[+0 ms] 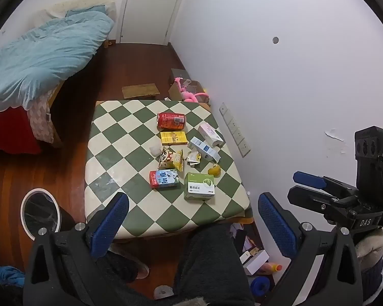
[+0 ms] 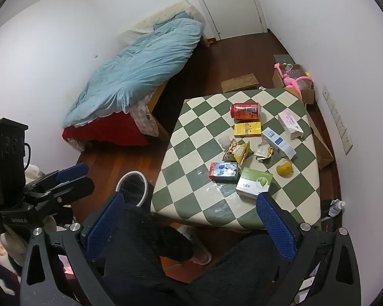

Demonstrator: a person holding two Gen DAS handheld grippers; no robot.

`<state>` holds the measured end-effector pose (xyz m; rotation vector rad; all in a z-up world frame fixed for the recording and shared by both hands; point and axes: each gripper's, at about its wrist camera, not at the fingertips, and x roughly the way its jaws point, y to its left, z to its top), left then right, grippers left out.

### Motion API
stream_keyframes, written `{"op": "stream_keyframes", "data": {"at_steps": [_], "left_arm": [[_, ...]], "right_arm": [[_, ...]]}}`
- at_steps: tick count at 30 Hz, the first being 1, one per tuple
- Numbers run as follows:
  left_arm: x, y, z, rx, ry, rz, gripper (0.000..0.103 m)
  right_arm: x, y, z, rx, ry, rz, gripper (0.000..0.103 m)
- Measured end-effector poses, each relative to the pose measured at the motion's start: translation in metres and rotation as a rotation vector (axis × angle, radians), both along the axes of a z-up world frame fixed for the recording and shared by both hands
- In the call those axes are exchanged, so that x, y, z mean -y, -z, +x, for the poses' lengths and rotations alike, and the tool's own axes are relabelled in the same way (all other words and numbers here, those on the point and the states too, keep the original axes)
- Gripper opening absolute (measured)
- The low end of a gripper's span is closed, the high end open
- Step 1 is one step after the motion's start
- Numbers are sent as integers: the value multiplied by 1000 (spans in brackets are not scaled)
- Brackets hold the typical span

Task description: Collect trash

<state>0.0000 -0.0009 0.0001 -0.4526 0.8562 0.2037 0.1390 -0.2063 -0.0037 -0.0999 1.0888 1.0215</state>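
Observation:
Trash lies on a green-and-white checkered table (image 1: 109, 132): a red can (image 1: 171, 120), a yellow box (image 1: 173, 138), a snack packet (image 1: 171, 158), a milk carton (image 1: 164, 178), a green box (image 1: 199, 186), two white cartons (image 1: 204, 149) and a yellow fruit scrap (image 1: 214, 170). My left gripper (image 1: 194, 227) hovers open above the table's near edge, holding nothing. My right gripper (image 2: 190, 227) is likewise open and empty, short of the green box (image 2: 254, 182). A black bin with a white rim (image 1: 39, 213) stands on the floor left of the table.
A bed with a blue quilt (image 2: 140, 76) fills the far left. A cardboard box with a pink toy (image 2: 293, 79) sits by the right wall. The person's dark-trousered legs (image 2: 145, 250) and slippers are under the grippers. Bottles and boxes (image 1: 258, 260) clutter the floor at right.

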Motion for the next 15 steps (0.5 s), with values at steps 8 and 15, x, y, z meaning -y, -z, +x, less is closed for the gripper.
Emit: {"op": "stream_keyframes", "data": {"at_steps": [8, 15], "left_arm": [[17, 5, 4, 2, 6, -1, 103], [4, -2, 5, 14, -2, -22, 103]], "right_arm": [[-2, 2, 1, -10, 7, 6, 103], [-4, 1, 2, -9, -3, 14, 103]]}}
